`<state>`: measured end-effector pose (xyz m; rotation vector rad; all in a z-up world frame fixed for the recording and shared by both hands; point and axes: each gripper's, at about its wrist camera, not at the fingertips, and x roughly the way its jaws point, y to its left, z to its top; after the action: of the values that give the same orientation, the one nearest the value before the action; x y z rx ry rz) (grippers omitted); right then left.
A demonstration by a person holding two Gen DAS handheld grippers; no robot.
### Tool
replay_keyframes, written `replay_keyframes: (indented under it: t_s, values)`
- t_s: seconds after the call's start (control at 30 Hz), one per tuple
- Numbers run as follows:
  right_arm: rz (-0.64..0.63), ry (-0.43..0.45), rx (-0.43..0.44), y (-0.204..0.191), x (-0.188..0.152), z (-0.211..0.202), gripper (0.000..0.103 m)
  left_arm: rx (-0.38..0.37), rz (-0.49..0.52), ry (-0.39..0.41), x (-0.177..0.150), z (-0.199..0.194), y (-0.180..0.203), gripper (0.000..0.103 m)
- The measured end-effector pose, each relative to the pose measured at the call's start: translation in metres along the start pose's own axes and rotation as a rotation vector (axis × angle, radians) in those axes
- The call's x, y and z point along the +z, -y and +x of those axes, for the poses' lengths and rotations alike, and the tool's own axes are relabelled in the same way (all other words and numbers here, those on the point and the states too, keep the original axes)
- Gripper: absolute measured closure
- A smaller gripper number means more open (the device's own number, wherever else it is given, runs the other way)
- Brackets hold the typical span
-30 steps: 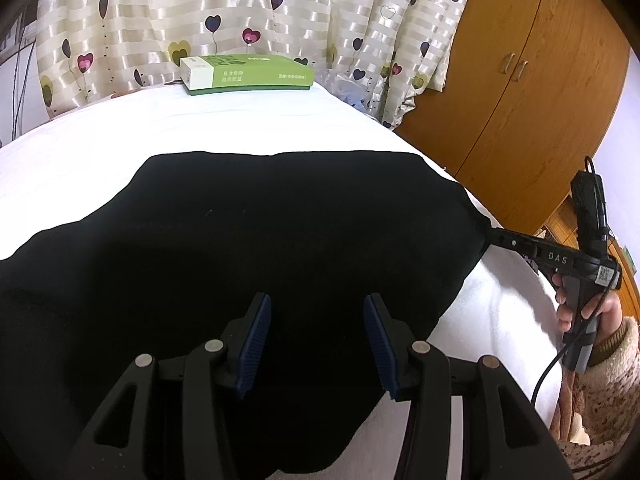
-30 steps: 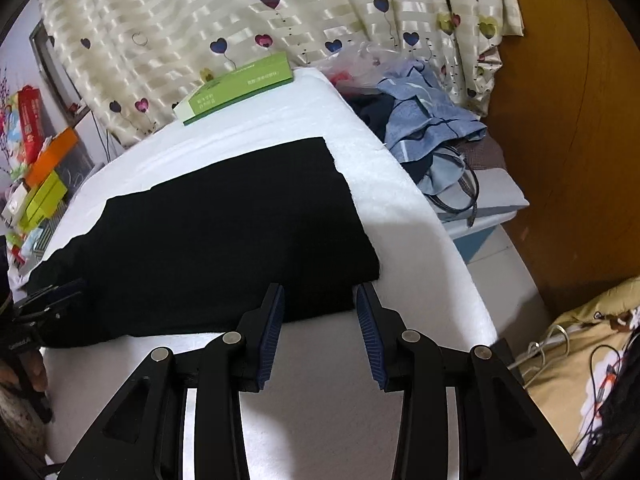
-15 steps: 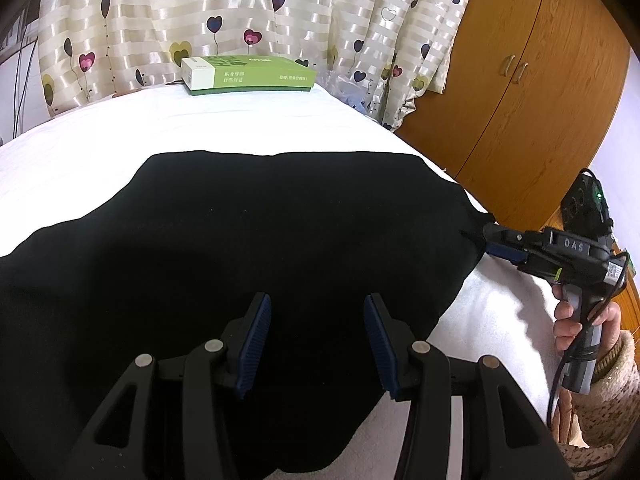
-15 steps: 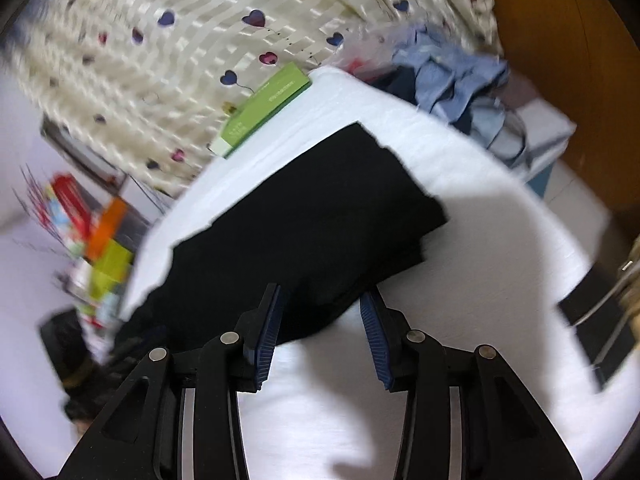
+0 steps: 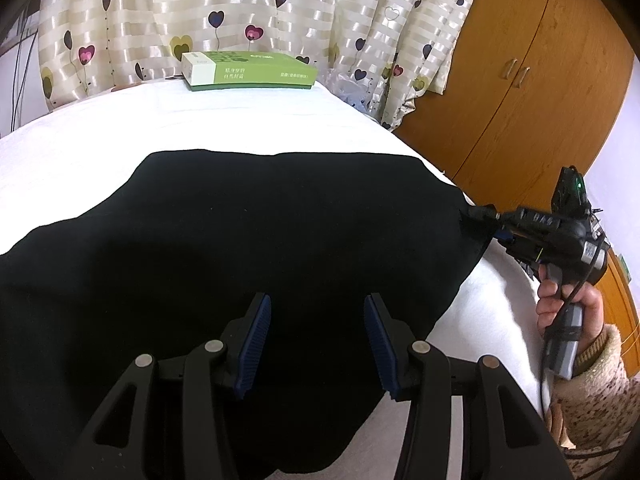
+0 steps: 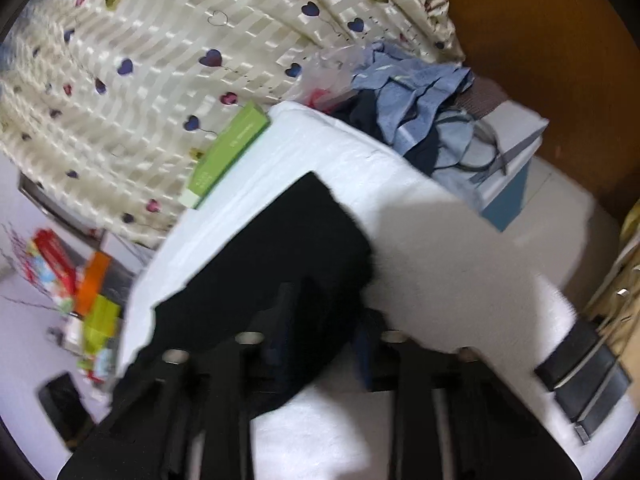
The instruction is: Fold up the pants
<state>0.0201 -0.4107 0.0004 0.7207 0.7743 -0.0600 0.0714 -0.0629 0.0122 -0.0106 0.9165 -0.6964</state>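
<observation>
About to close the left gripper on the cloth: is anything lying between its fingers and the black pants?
Nothing visible does. The left gripper hangs open directly over the black fabric pants. The flat green cardboard box sits far off, by the curtain.

Before you is a bed (image 5: 240,120) under a white cover. The black pants (image 5: 260,232) lie spread flat across its middle, and a green box (image 5: 248,72) rests at twelve o'clock, against the far edge.

Right wrist view smeared by motion blur. Black pants (image 5: 260,248) cut off at left edge. Right gripper (image 6: 320,344) jaw gap unreadable.
</observation>
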Motion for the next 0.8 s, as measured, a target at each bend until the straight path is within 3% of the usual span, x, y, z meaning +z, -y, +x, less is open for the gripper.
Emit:
replay_keyframes:
  t_s: [0.23, 0.37, 0.5, 0.57, 0.73, 0.8]
  values:
    - [-0.082, 0.023, 0.0, -0.01, 0.002, -0.005, 0.096, -0.033, 0.003, 0.004, 0.014, 0.0, 0.007, 0.052]
    - [-0.211, 0.056, 0.037, -0.038, 0.002, -0.011, 0.096, -0.06, -0.003, 0.002, 0.026, 0.004, 0.012, 0.052]
    - [-0.289, 0.048, 0.095, -0.06, -0.004, -0.01, 0.096, -0.12, -0.061, 0.009, 0.044, 0.009, 0.009, 0.052]
    - [-0.327, 0.04, 0.109, -0.069, -0.01, -0.007, 0.096, -0.165, -0.092, 0.023, 0.053, 0.011, 0.007, 0.045]
    - [-0.41, 0.008, 0.165, -0.091, -0.024, 0.0, 0.096, -0.239, -0.156, 0.028, 0.073, 0.018, 0.002, 0.041]
    - [-0.438, -0.004, 0.176, -0.098, -0.028, 0.003, 0.096, -0.302, -0.198, 0.022, 0.077, 0.024, -0.003, 0.038]
